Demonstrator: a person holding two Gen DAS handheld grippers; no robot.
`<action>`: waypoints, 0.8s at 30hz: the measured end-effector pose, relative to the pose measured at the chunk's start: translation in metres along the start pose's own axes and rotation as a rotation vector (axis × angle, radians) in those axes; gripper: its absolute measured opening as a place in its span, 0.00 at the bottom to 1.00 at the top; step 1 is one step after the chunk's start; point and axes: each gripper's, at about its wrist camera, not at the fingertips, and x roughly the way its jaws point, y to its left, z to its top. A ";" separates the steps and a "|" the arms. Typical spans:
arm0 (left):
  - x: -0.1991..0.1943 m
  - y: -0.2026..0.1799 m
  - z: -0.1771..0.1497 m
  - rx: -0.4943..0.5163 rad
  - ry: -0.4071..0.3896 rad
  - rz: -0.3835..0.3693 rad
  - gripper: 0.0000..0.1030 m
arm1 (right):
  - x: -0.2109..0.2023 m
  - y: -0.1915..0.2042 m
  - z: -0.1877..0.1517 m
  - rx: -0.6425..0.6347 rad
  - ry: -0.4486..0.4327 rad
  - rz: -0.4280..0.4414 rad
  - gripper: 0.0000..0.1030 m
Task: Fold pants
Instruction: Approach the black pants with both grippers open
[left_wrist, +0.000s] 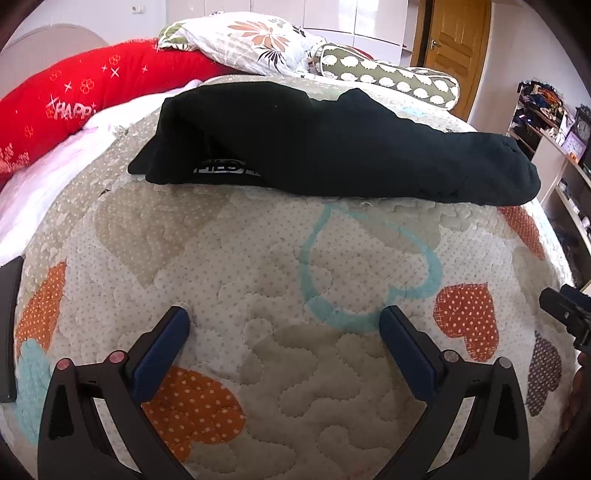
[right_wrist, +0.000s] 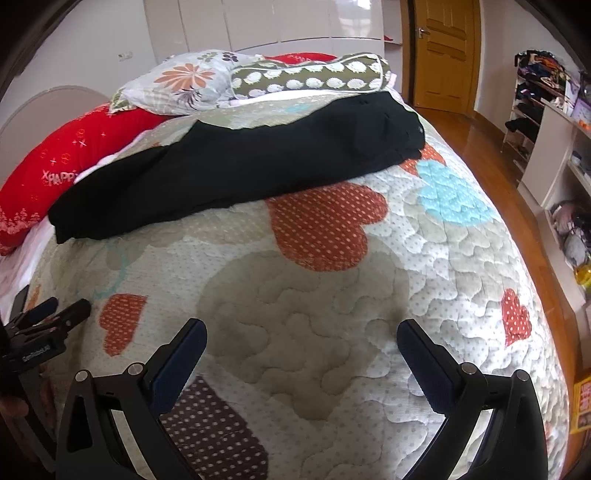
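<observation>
Room: a bedroom is shown, with white wardrobes at the back, a wooden door (right_wrist: 445, 51) and open shelving (right_wrist: 546, 110) along one wall; wood flooring is seen beside the bed.
Bed: a quilted cover (left_wrist: 295, 314) with heart patches is spread over it; the surface is judged soft and yielding, with some drag on cloth.
Bedding: a red pillow (left_wrist: 81, 99), a floral pillow (left_wrist: 258, 40) and a patterned bolster (left_wrist: 391, 79) are piled at the head end.
Pants: the black pants (left_wrist: 332, 147) are laid lengthwise across the far half of the bed, already doubled leg on leg, well apart from both tools.
Handling: the pants are judged light, limp and unbreakable; slumping is expected once lifted.
Hold: the two ends, waistband and hems, are recommended, pinched through all layers.
Left gripper (left_wrist: 284, 334): fingers are held wide apart, nothing between them, over bare quilt.
Right gripper (right_wrist: 302, 343): fingers are likewise spread and unloaded.
</observation>
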 end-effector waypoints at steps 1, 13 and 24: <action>0.001 -0.001 0.000 0.002 -0.002 0.002 1.00 | 0.001 0.000 -0.001 -0.002 -0.002 -0.007 1.00; 0.001 -0.001 -0.002 0.002 -0.006 0.002 1.00 | 0.009 0.005 -0.003 -0.029 0.012 -0.055 1.00; -0.009 0.008 0.006 -0.001 0.028 -0.054 1.00 | 0.001 0.003 0.003 -0.014 -0.003 0.043 0.99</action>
